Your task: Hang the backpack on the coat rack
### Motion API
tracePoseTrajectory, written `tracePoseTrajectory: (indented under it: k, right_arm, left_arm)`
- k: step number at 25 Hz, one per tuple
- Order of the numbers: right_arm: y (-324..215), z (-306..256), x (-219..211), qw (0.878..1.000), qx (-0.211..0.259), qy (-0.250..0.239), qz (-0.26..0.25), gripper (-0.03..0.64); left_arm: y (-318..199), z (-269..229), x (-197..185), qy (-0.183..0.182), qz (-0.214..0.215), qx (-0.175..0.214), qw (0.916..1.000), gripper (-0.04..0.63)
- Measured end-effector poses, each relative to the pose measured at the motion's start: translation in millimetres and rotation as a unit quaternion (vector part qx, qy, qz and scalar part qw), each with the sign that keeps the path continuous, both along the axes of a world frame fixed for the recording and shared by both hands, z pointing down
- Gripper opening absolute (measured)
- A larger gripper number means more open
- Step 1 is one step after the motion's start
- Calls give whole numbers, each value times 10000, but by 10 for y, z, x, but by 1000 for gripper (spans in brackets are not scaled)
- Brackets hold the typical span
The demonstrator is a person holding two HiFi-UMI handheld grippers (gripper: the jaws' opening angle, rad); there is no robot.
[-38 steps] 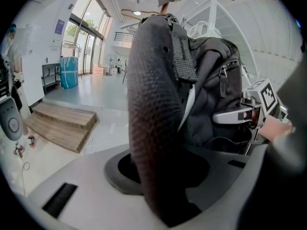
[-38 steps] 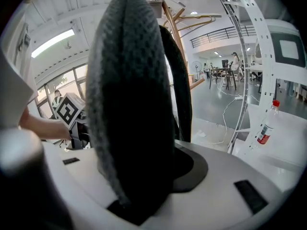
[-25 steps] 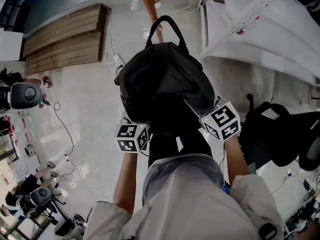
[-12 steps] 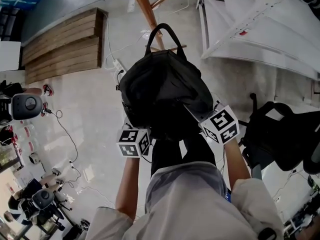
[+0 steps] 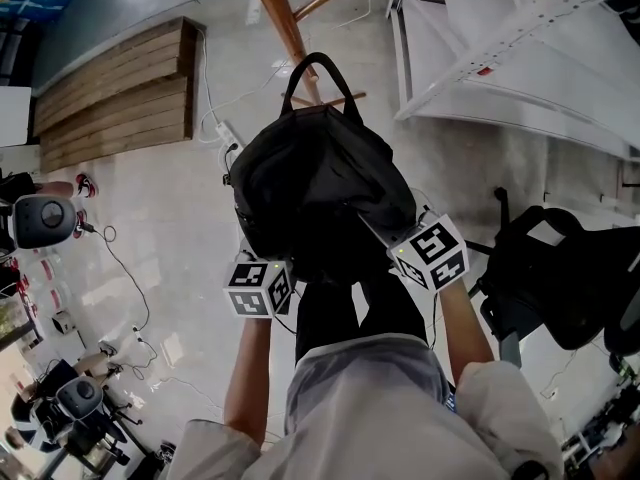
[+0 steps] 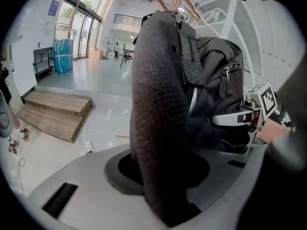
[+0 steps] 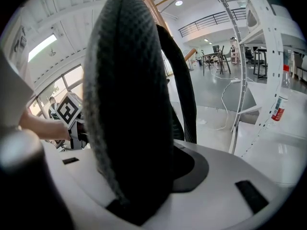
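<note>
**Backpack held up at the coat rack by both straps**

The person is holding a black backpack in the air out in front, above the pale floor. The left gripper is pinching the left strap, a padded mesh shoulder strap that is running up from between its jaws to the bag. The right gripper is clamping the right strap in the same way, its jaws pressing on the padding. In the head view both marker cubes are sitting just under the bag's near edge, one on each side. The backpack's top handle is standing up as a loop right against the coat rack, whose slanted wooden pole and a short peg are showing beside it. Whether the loop is touching the peg cannot be told. A wooden platform is lying at the left, and a white frame is standing at the right.
</note>
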State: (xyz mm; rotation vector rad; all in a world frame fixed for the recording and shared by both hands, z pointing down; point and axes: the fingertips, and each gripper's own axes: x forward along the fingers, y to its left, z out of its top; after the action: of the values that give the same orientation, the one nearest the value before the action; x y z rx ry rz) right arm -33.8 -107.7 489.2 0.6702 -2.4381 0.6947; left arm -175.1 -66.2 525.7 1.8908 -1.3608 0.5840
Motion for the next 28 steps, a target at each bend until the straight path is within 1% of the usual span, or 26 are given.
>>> tracePoseTrajectory:
  k: [6, 28]
  right_arm:
    - [-55, 139, -33, 10000, -25, -3, 75, 170]
    - [-182, 567, -134, 9993, -293, 127, 205, 173]
  left_arm:
    - [-50, 136, -31, -21, -68, -46, 10000, 129]
    - [-156, 550, -119, 86, -78, -436, 9990, 127]
